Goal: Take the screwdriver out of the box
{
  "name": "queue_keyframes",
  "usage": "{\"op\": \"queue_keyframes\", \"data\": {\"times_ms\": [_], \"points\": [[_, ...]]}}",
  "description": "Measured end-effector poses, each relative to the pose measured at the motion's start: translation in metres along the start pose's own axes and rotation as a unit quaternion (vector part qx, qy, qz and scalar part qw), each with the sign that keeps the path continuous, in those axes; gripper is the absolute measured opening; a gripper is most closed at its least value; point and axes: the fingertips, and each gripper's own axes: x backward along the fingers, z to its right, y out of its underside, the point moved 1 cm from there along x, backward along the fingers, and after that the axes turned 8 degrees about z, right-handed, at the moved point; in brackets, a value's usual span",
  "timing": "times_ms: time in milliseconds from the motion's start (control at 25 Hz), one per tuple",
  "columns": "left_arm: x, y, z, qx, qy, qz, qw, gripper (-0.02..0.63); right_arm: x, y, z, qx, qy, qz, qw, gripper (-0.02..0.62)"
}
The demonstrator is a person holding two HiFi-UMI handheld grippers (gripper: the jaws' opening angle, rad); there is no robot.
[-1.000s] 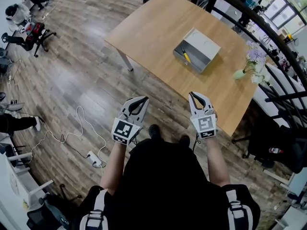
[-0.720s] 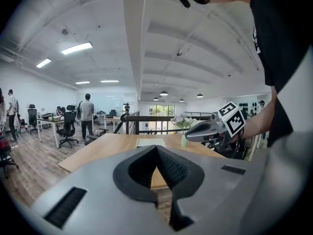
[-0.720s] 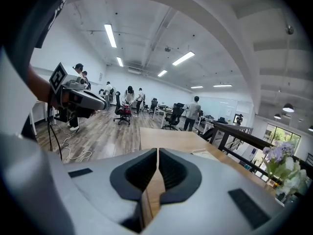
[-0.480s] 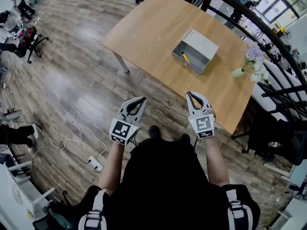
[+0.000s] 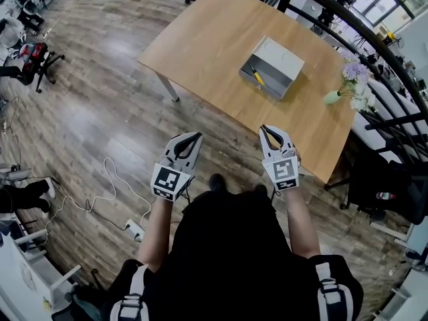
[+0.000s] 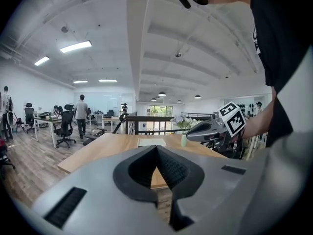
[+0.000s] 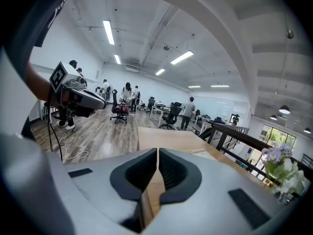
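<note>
An open grey metal box (image 5: 274, 65) stands on the wooden table (image 5: 214, 39), and the yellow-handled screwdriver (image 5: 257, 77) lies inside it along its near-left wall. I hold both grippers in front of my body, over the floor and short of the table's near edge, well away from the box. My left gripper (image 5: 198, 136) is shut with nothing in it, its jaws meeting at the tip (image 6: 157, 149). My right gripper (image 5: 265, 129) is shut and empty too (image 7: 158, 151). In the left gripper view the box (image 6: 151, 142) shows as a pale shape on the table.
A vase of flowers (image 5: 348, 89) stands near the table's right corner. A dark railing (image 5: 374, 49) runs behind the table. A white cable and power strip (image 5: 134, 227) lie on the wooden floor to my left. Office chairs (image 5: 33, 52) and people (image 6: 80, 112) are farther off.
The head view has shifted slightly, so the table and box sit a little higher in the picture. Both grippers stay shut and side by side, barely moved.
</note>
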Motion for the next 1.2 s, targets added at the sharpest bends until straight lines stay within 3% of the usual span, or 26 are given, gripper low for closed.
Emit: {"op": "queue_keyframes", "data": {"times_ms": [600, 960, 1200], "points": [[-0.016, 0.001, 0.0, -0.002, -0.003, -0.019, 0.9998, 0.021, -0.001, 0.017, 0.016, -0.025, 0.001, -0.008, 1.0, 0.031], [-0.055, -0.002, -0.013, 0.001, -0.053, -0.036, 0.9979, 0.021, -0.057, 0.009, 0.063, -0.021, -0.051, 0.018, 0.998, 0.031], [-0.097, -0.028, -0.018, -0.008, -0.076, -0.029, 0.9967, 0.021, -0.083, 0.002, 0.1, -0.019, -0.081, 0.03, 0.996, 0.031]]}}
